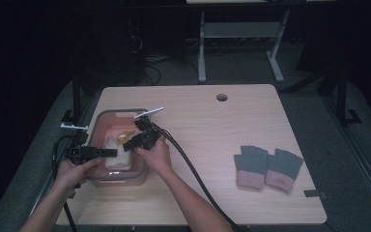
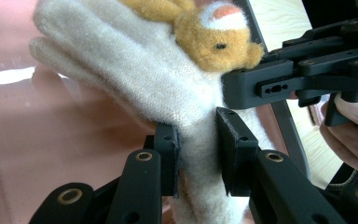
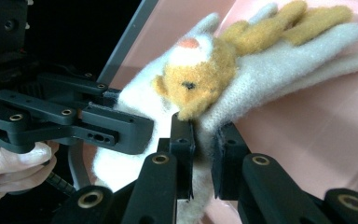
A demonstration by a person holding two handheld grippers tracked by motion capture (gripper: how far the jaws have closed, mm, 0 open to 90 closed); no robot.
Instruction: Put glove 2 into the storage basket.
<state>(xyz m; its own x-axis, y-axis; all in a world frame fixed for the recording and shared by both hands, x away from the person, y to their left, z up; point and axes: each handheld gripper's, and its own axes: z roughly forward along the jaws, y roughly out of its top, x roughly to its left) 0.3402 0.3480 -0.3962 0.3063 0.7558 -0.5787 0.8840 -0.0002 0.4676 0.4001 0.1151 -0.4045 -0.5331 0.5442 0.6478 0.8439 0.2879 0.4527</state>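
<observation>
Low in the left gripper view, the left gripper has its jaws pinching the cuff of a white woolly glove with a plush animal face. In the right gripper view, the right gripper pinches the same glove just under the face. Left of centre in the high view, the glove hangs over a pink bin on the tabletop. Probably it is being lifted out or lowered in; keep both grips level and move together, clearing the rim. Farther right lie grey gloves.
</observation>
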